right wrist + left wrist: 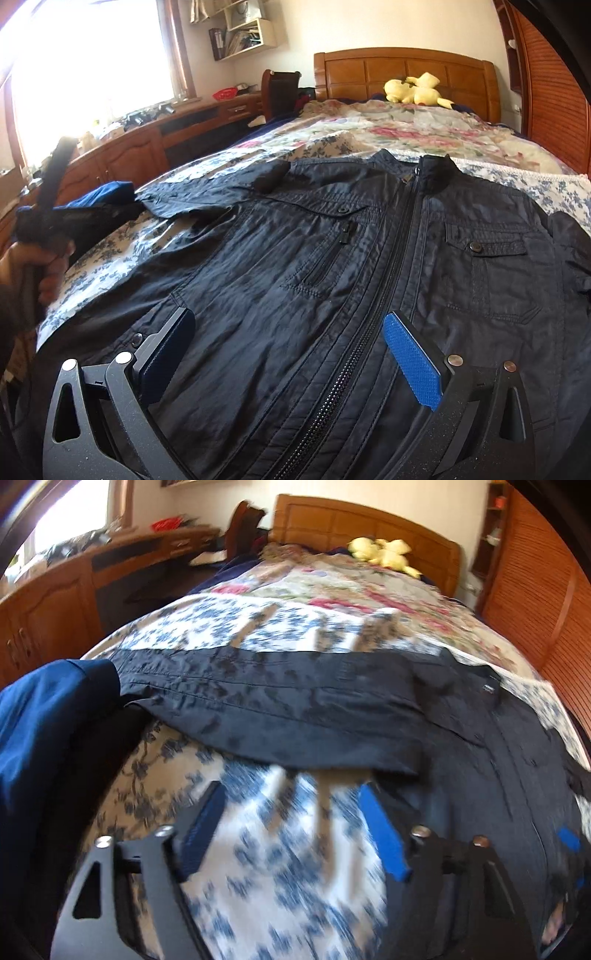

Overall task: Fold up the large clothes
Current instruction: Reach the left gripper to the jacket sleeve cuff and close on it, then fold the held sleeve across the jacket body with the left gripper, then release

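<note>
window (92,55): far left, very bright | headboard (402,79): brown wood, far end | cabinets (125,155): wood, along left wall (messy on top) | slatted doors (550,99): right | walls: pale

No legible text, label, brand, number or sign is found in either view. A small tab on the black jacket (488,689) may carry marking, but it is too small and blurred to read.
</note>
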A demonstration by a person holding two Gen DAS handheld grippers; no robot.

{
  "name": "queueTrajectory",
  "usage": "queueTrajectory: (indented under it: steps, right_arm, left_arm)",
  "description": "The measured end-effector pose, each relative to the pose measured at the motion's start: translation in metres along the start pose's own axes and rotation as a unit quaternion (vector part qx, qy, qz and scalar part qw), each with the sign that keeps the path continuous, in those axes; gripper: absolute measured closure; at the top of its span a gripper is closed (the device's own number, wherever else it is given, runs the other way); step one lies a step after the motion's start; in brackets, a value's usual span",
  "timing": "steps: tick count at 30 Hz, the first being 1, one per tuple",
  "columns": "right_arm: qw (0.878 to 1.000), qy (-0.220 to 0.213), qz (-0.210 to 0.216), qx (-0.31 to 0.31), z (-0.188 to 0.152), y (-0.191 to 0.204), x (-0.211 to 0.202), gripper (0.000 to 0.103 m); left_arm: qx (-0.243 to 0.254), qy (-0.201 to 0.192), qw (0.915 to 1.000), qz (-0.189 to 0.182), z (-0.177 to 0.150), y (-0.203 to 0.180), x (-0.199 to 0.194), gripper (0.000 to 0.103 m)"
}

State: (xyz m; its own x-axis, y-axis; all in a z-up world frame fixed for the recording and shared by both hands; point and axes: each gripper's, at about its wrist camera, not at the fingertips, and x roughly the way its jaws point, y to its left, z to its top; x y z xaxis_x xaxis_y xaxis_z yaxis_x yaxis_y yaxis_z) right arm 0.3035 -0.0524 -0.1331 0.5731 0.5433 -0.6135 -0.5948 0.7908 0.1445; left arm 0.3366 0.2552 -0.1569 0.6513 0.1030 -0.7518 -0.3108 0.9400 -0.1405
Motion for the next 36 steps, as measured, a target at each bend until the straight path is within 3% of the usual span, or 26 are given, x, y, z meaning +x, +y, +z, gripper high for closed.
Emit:
queueTrajectory:
  steps: [7, 13, 14, 16, 18, 19, 22, 27, 31, 36]
  right_arm:
    - [1.000, 0.002, 0.000, -0.001, -0.001, 0.000, 0.001, 0.000]
    - [1.000, 0.004, 0.002, -0.001, -0.001, 0.000, 0.002, 0.000]
    - [1.000, 0.003, 0.002, -0.001, 0.000, 0.000, 0.003, 0.000]
    - [1.000, 0.003, 0.002, 0.000, -0.001, 0.000, 0.003, 0.000]
    - [1.000, 0.002, 0.002, -0.001, 0.000, 0.000, 0.002, 0.000]
    - [1.000, 0.003, 0.002, -0.001, -0.001, 0.001, 0.002, 0.000]
    - [1.000, 0.001, 0.002, -0.001, -0.001, 0.001, 0.002, 0.000]
    - [1.000, -0.003, 0.001, -0.002, -0.002, 0.003, -0.001, 0.000]
    - [1.000, -0.006, 0.000, -0.002, -0.002, 0.004, -0.002, 0.000]
    - [1.000, -0.007, 0.000, -0.002, -0.001, 0.004, -0.002, 0.000]
  left_arm:
    - [-0.068, 0.022, 0.9967, 0.038, 0.027, 0.034, 0.047, 0.035]
    - [-0.123, 0.045, 0.9909, 0.032, 0.028, 0.052, 0.070, 0.037]
    - [-0.123, 0.044, 0.9909, 0.032, 0.028, 0.053, 0.072, 0.043]
    - [-0.122, 0.043, 0.9909, 0.038, 0.030, 0.051, 0.076, 0.082]
    - [-0.117, 0.047, 0.9913, 0.037, 0.034, 0.047, 0.080, 0.100]
    - [-0.106, 0.046, 0.9922, 0.046, 0.037, 0.040, 0.079, 0.103]
    - [-0.063, 0.023, 0.9955, 0.067, 0.047, 0.016, 0.068, 0.103]
    - [-0.001, -0.017, 0.9995, 0.027, 0.062, -0.041, 0.022, 0.103]
    - [0.037, -0.029, 0.9988, -0.011, 0.062, -0.080, -0.010, 0.103]
    - [0.078, -0.018, 0.9968, -0.002, 0.055, -0.100, -0.025, 0.103]
